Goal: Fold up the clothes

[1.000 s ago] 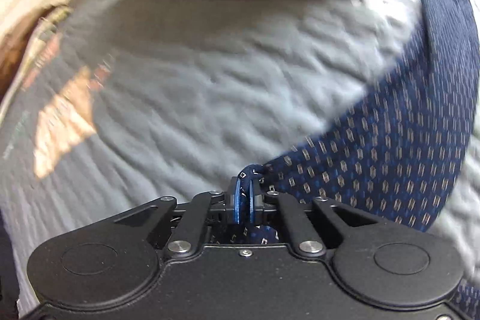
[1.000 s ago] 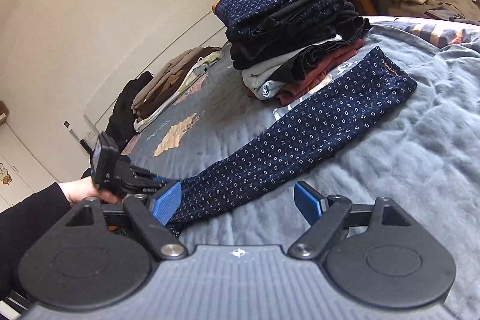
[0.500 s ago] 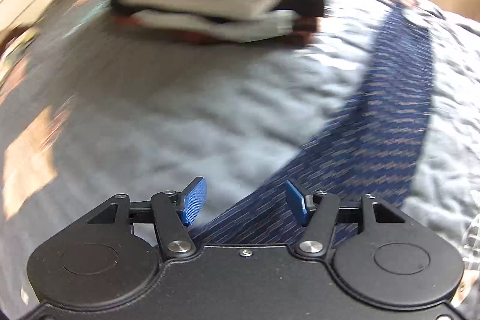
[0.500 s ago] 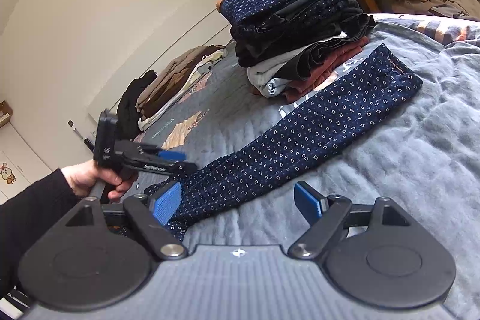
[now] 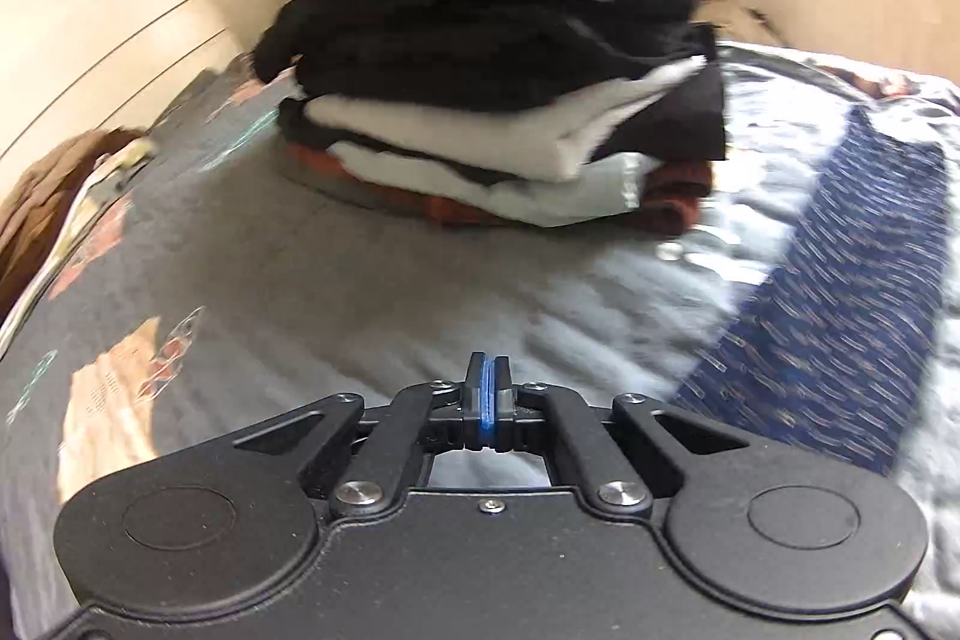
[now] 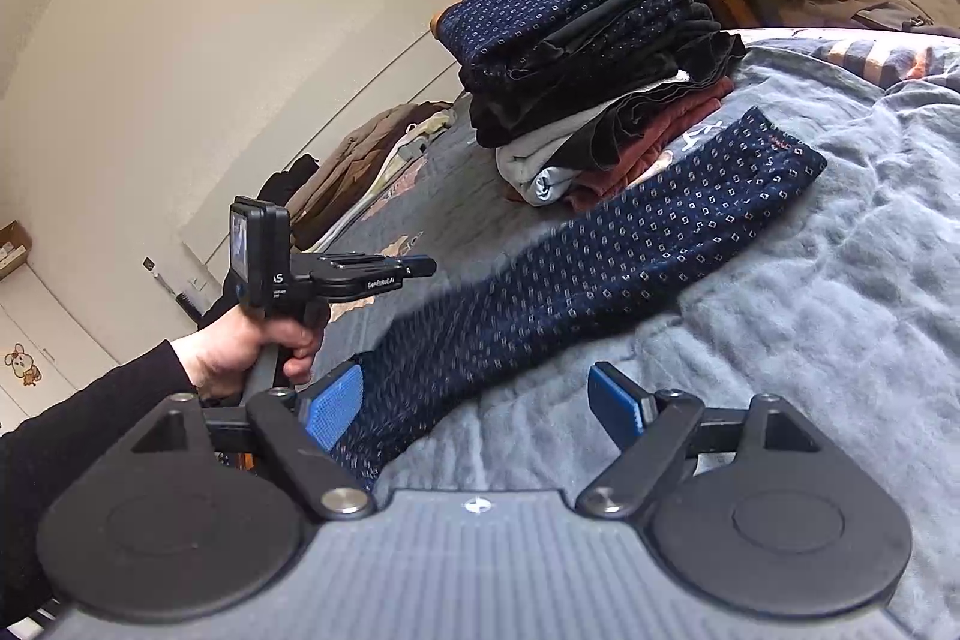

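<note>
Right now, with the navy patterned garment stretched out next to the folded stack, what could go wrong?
1. The folded stack is tall and uneven; the navy garment ends right beside its base, so dragging it may topple the stack.
2. The left gripper is shut and empty, off the cloth.
3. The right gripper is open with cloth at only one finger, so its grab may miss.

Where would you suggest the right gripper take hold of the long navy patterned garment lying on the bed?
Probably at its near end: the navy garment lies flat and stretched diagonally toward the folded stack, its near edge just ahead of the open right gripper. Come in low from the front.
</note>
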The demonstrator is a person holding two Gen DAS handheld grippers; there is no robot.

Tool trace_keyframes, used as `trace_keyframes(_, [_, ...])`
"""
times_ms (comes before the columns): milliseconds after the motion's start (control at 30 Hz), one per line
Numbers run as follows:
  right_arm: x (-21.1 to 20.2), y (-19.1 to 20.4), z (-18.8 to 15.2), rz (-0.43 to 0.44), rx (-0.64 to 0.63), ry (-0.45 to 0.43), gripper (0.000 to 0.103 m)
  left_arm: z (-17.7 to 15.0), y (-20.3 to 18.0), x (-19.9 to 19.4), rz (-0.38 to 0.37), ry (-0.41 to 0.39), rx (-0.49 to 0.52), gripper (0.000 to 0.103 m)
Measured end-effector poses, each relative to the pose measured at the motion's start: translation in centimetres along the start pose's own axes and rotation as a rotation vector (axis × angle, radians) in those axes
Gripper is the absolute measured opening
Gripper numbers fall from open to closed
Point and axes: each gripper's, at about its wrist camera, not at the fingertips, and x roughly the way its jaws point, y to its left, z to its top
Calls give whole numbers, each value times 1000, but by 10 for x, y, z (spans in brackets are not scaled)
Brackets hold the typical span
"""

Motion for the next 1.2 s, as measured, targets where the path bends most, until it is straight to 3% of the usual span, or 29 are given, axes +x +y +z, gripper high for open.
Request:
trace_keyframes(67, [-1, 0, 0, 2, 0, -1, 82, 1, -4, -3, -71, 37, 13, 3])
trace_keyframes(133, [-1, -1, 0, 3, 3, -2, 82, 0, -11, -11, -115, 44, 30, 19])
trace_keyframes(200, [-2, -2, 0, 2, 8, -5, 82, -2, -22, -21, -211, 29, 6, 68])
trace_keyframes(233, [-1, -3, 1, 3, 13, -6, 82, -2, -35, -24, -240, 9, 22, 73])
trace_keyframes(300, [-1, -2, 1, 6, 13, -5, 82, 0, -64, -27, -278, -28, 70, 72])
trace_keyframes(433, [-5, 1, 2, 15, 8, -17, 82, 3, -111, -10, -285, -35, 112, 70])
trace_keyframes(567, [-21, -5, 10, -74, -7, -65, 82, 6, -135, -19, -310, -127, 89, 67])
trace_keyframes(667, [-32, -10, 17, -144, -18, -101, 82, 15, -166, -28, -345, -181, 146, 59])
trace_keyframes(733, [-46, -13, 22, -242, -27, -149, 82, 23, -191, -26, -344, -221, 159, 52])
trace_keyframes(800, [-66, -22, 27, -290, 24, -222, 82, 34, -217, -20, -308, -249, 158, 42])
trace_keyframes(900, [-99, -38, 34, -324, 134, -356, 82, 44, -260, -4, -227, -276, 213, 41])
trace_keyframes(1000, [-119, -52, 35, -346, 201, -455, 82, 45, -301, 19, -68, -279, 342, 42])
trace_keyframes(1067, [-120, -61, 35, -328, 235, -467, 82, 47, -309, 28, -52, -262, 358, 42])
trace_keyframes(1133, [-117, -65, 35, -310, 247, -458, 82, 49, -314, 37, -41, -244, 369, 29])
trace_keyframes(1167, [-115, -65, 35, -300, 247, -453, 82, 50, -317, 42, -35, -234, 374, 12])
trace_keyframes(1200, [-116, -66, 35, -297, 250, -455, 82, 53, -315, 42, -56, -221, 337, 4])
